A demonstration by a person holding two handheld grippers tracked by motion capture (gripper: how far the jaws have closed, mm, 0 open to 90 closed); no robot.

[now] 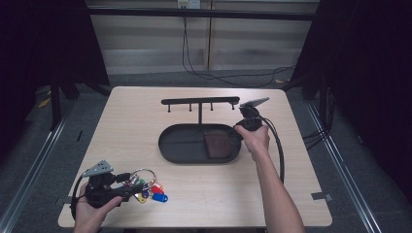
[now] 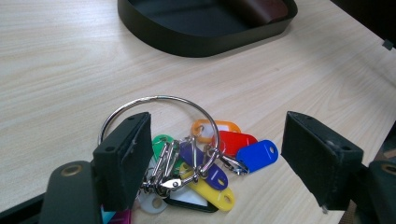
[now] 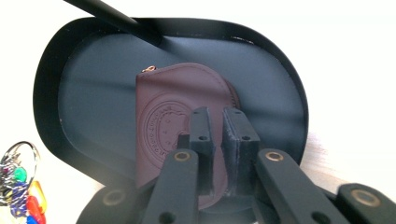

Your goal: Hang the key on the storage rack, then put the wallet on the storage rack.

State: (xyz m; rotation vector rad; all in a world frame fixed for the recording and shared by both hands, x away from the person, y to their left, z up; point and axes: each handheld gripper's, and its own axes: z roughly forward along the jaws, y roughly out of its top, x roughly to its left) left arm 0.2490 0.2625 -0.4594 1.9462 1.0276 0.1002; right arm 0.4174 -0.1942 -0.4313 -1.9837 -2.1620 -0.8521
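A large metal ring with several coloured key tags [image 1: 145, 187] lies at the table's front left. My left gripper [image 1: 137, 185] is open over it. In the left gripper view the ring [image 2: 159, 100] and tags lie between the wide-apart jaws of the left gripper [image 2: 217, 140], and the left jaw overlaps the ring. A black oval tray [image 1: 180, 145] holds a brown leather pouch [image 1: 217, 144] at its right end. My right gripper [image 1: 239, 132] is at that end. In the right gripper view the right gripper [image 3: 218, 114] is shut just above the pouch [image 3: 173, 107], with nothing seen between the jaws.
A black post with a hook rail [image 1: 199, 101] rises from the tray's far edge, and its post [image 3: 112, 18] crosses the right gripper view. The key bunch [image 3: 16, 186] lies beyond the tray [image 3: 93, 93]. Cables trail on the floor [image 1: 218, 75] behind the table.
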